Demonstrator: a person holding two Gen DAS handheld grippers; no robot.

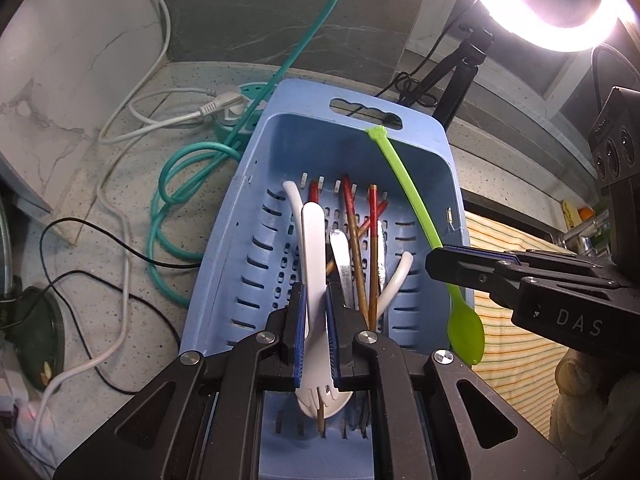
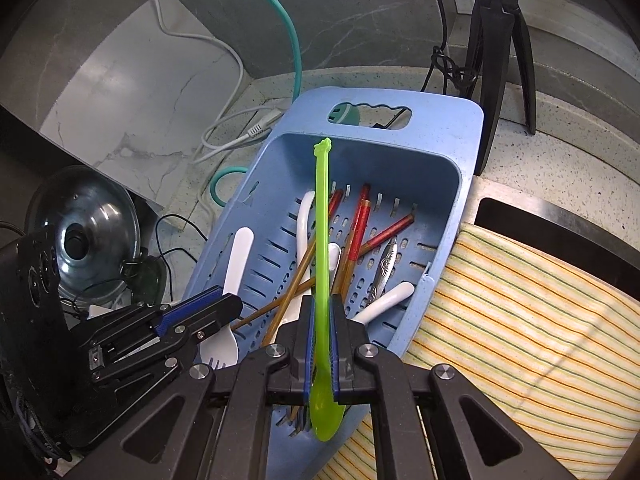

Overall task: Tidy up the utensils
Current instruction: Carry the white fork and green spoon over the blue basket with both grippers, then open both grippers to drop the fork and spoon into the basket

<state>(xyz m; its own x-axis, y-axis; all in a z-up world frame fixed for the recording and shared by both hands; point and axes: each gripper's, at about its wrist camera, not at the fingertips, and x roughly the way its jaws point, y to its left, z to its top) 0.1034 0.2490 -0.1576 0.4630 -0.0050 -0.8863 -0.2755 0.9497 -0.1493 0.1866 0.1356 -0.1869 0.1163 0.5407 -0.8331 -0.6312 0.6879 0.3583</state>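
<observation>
Two grippers: both over one blue basket, each clamped on a utensil.
Far left, 9 o'clock: pot lid with a black knob, on the speckled counter; white cable, black cable and teal hose looped beside it.
Power strip: teal, at 11 o'clock of the basket, a white plug in it.
Left gripper: jaws clenched on a white spork, pinched along the handle; tined bowl toward the camera at 6 o'clock, handle end pointing to 12 o'clock above the basket floor.
Basket: slotted blue plastic, cut-out handle at 12 o'clock, sitting partly on the counter, its right edge against a striped cloth.
Basket contents: chopsticks with red tops and brown shafts, crossed loosely; two white spoon handles, one at 11 o'clock, one at 4 o'clock; a patterned metal utensil lying flat toward 3 o'clock; another metal handle beside the spork. Exact count of chopsticks: cannot tell.
Right gripper: jaws closed tight on a green spoon, gripped just above the bowl; bowl toward the camera at 6 o'clock, thin handle reaching to 12 o'clock, its shaped tip near the basket's far rim.
Striped cloth: yellow with green and orange lines, at 3 to 5 o'clock of the basket.
Tripod: black legs on the counter at 1 o'clock, behind the basket.
</observation>
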